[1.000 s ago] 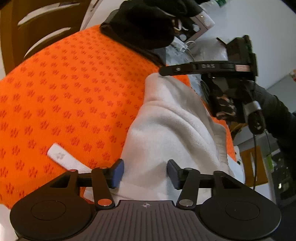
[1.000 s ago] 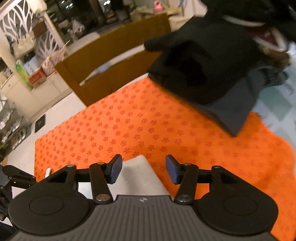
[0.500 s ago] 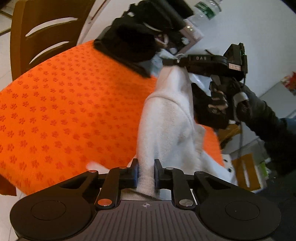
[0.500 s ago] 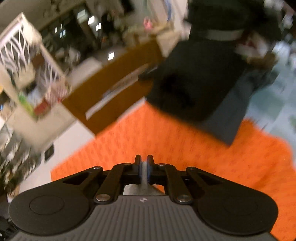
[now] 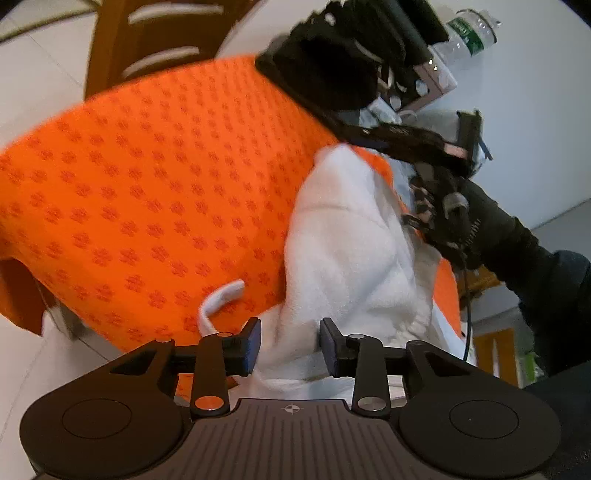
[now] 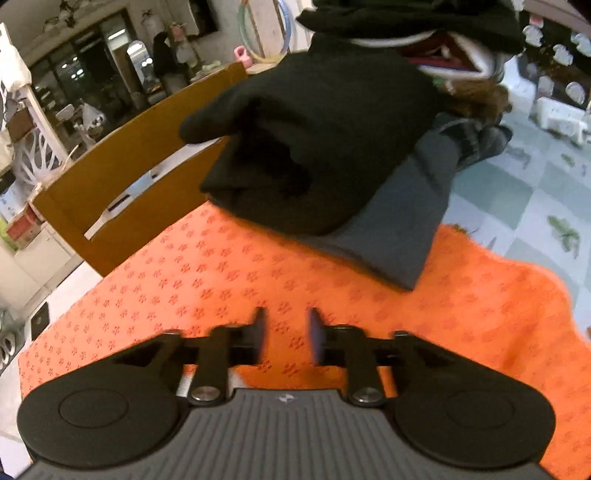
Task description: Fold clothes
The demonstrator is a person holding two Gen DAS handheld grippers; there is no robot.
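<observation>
A white fleecy garment [image 5: 343,240] lies bunched on the orange flower-print cloth [image 5: 147,184], a white strip [image 5: 218,299] curling off its near edge. My left gripper [image 5: 290,343] is opening; the garment's near fold sits between its pads, which no longer pinch it. In the left wrist view my right gripper [image 5: 369,134], held by a black-gloved hand [image 5: 443,221], hovers at the garment's far top corner. In its own view the right gripper [image 6: 287,328] is opening with nothing between its fingers, only orange cloth [image 6: 332,295] below.
A pile of black clothes [image 6: 314,147] on a grey garment [image 6: 399,221] sits at the cloth's far end, also black clothes [image 5: 325,70]. A wooden chair [image 6: 129,192] stands behind the table. A plastic bottle [image 5: 469,26] and small clutter lie beyond.
Half a second ago both grippers were shut on the white garment and held it up. Both have now parted their jaws; the garment has sunk onto the cloth and left the right view.
</observation>
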